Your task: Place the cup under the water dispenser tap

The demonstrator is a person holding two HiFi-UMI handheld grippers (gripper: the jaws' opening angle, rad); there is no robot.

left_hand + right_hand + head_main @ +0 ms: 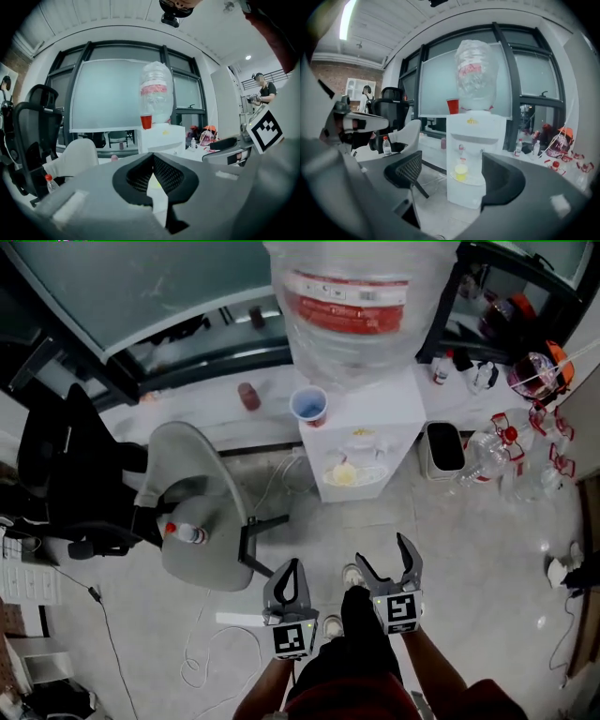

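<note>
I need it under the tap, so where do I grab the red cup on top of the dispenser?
Take the red cup by its side wall, coming level from the front: it stands upright, with the big bottle close on its right.

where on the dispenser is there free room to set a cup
Drip tray: bare on its right half, beside the yellow cup. Dispenser top: bare in front of the water jug, right of the red cup. Crowded: the floor to its right, with a bin and clear bottles.
</note>
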